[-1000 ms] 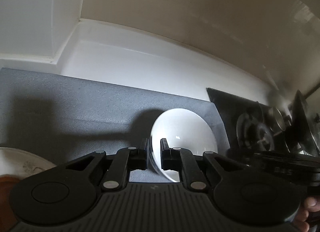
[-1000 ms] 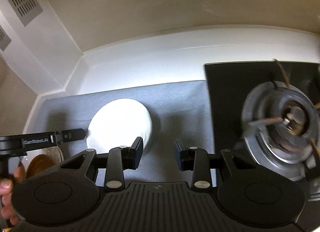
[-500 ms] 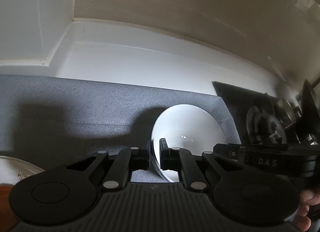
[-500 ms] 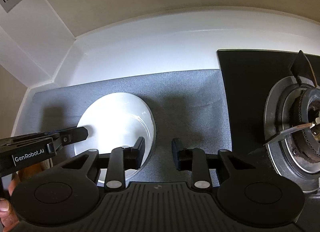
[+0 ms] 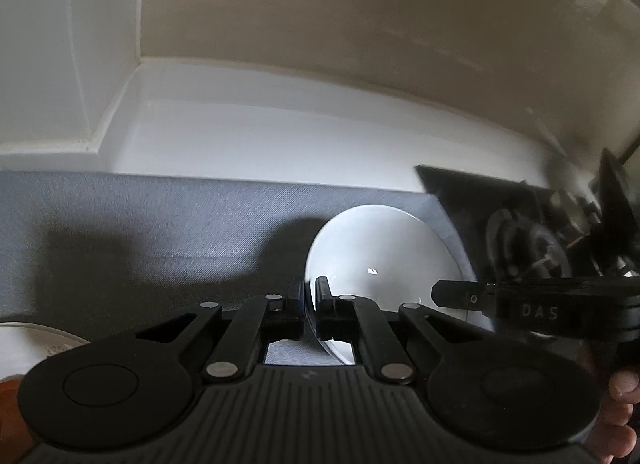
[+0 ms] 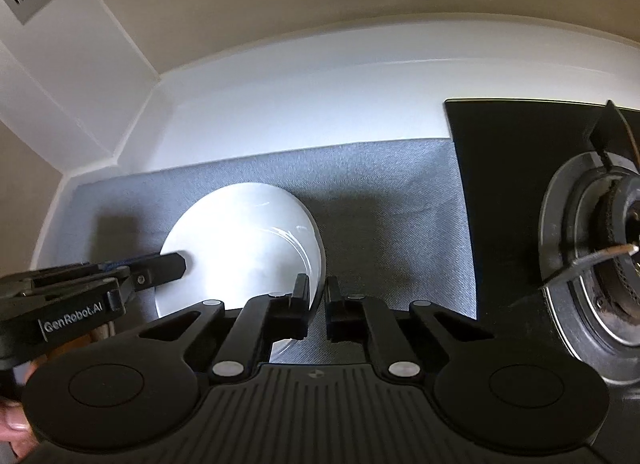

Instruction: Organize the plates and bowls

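A white plate (image 5: 384, 264) is over the grey mat (image 5: 160, 232). My left gripper (image 5: 310, 300) is shut on the plate's left rim. In the right wrist view the same white plate (image 6: 240, 248) shows with my right gripper (image 6: 318, 304) shut on its right rim, one finger inside and one outside. The left gripper also shows in the right wrist view (image 6: 176, 264) at the plate's left edge. The right gripper shows in the left wrist view (image 5: 444, 294) at the plate's right edge.
A patterned plate (image 5: 36, 344) and a brown dish (image 5: 12, 396) lie at the lower left of the left wrist view. A black gas hob (image 6: 520, 167) with a burner (image 6: 600, 256) borders the mat (image 6: 384, 199) on the right. A white counter and wall run behind.
My right gripper has closed from open onto the plate's right rim. The left gripper stays shut on the left rim. Both views have shifted slightly towards the hob.
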`<action>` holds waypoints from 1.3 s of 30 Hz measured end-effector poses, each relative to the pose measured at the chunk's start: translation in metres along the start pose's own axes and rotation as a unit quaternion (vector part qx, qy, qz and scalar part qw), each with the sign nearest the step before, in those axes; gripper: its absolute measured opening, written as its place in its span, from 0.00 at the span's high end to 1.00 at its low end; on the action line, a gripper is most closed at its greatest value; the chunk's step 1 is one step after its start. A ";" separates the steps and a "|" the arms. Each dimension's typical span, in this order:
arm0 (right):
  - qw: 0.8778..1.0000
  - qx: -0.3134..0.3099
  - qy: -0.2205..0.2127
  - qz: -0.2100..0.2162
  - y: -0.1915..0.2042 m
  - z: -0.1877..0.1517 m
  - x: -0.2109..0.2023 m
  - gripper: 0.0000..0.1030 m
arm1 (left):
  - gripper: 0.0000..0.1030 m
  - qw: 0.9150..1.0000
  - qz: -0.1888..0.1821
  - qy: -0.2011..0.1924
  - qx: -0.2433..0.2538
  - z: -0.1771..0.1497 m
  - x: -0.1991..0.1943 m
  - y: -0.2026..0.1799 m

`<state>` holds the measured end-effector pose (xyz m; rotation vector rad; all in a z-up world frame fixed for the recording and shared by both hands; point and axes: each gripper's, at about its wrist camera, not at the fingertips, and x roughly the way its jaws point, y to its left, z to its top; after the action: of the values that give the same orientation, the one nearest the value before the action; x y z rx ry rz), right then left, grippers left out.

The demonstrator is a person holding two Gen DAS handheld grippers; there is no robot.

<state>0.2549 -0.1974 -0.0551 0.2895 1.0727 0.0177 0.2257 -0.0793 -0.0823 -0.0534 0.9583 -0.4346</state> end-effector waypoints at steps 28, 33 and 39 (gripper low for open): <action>0.997 0.047 -0.030 -0.052 0.007 -0.097 -0.134 0.92 | 0.96 0.996 -0.068 -0.008 0.063 -0.066 -0.101 -0.052; 0.997 0.045 -0.020 -0.058 0.012 -0.110 -0.131 0.92 | 0.96 0.996 -0.063 0.001 0.065 -0.073 -0.098 -0.047; 0.997 0.047 -0.001 -0.059 0.016 -0.117 -0.124 0.92 | 0.96 0.996 -0.063 0.012 0.066 -0.081 -0.094 -0.043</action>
<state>0.0960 -0.1752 0.0041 0.3108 1.0899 -0.1402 0.0999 -0.0713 -0.0457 0.0111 0.9503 -0.6141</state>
